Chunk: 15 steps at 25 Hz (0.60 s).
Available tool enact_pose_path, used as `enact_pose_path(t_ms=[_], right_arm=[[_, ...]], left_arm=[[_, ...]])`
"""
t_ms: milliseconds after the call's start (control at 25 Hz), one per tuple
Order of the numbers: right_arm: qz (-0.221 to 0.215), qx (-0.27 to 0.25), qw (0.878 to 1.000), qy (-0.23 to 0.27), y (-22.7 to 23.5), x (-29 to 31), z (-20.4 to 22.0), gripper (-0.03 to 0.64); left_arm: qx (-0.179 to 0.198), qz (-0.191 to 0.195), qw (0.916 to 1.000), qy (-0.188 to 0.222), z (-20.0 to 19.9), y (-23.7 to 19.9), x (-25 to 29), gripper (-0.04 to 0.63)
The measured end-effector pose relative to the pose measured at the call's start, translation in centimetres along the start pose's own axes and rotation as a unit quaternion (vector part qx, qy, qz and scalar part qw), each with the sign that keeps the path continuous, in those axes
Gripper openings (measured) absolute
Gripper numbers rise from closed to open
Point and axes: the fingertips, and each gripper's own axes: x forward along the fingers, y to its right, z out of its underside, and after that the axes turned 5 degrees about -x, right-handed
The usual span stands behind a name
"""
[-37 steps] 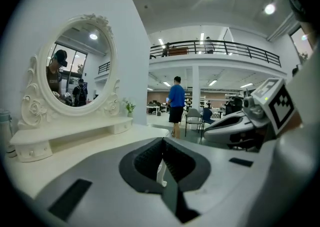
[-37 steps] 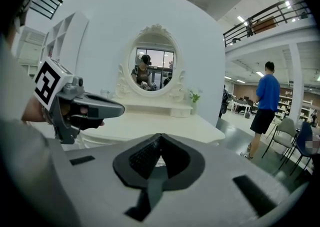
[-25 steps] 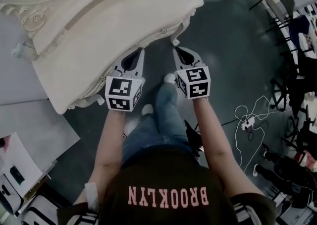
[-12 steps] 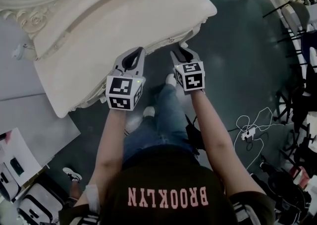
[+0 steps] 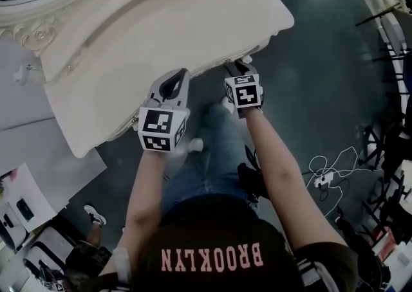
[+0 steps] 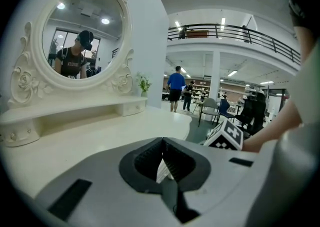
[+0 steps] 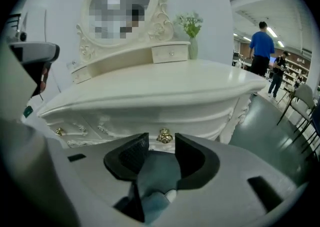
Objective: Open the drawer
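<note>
A cream dressing table (image 5: 161, 20) fills the upper left of the head view. Its carved drawer front (image 7: 125, 120) carries a small gold pull (image 7: 164, 135). My right gripper (image 7: 161, 138) points at that pull, which sits just beyond the gap. The jaws are opening and nothing is between them. In the head view the right gripper (image 5: 239, 67) is at the table's front edge. My left gripper (image 5: 175, 74) hovers beside it over the table's edge. In its own view the left gripper (image 6: 163, 140) is shut and empty above the tabletop (image 6: 100, 136).
An oval mirror (image 6: 82, 28) and a low shelf stand at the table's back, with a vase of flowers (image 7: 190, 25). A second gold pull (image 7: 59, 131) is further left. My legs (image 5: 215, 136) stand below the drawer. Cables (image 5: 328, 172) lie on the floor at right, boxes (image 5: 26, 210) at left.
Both grippers have moved up the picture to the table's front edge. The right one has dropped lower, and its tip is now tucked under the edge. The table has shifted right in view.
</note>
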Motion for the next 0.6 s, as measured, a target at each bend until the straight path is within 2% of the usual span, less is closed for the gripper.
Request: enact_pose_path(t_ms=[160,400,600], right_arm=[[-0.003,0.006,1.000,-0.016,0.7,2.2,0.8,0.143],[-0.002,-0.015,0.999,-0.047,0.3,4.1,1.2,0.120],[0.003,-0.018,0.999,-0.040,0.3,4.2,1.3,0.112]], left_arm=[[-0.006,-0.004,0.9999,-0.012,1.0,-0.1,0.6,0.005],[-0.013,-0.004,0.9997,-0.022,2.4,0.1,0.5,0.005],[-0.008,-0.005,0.9996,-0.027,3.0,0.1,-0.3,0.005]])
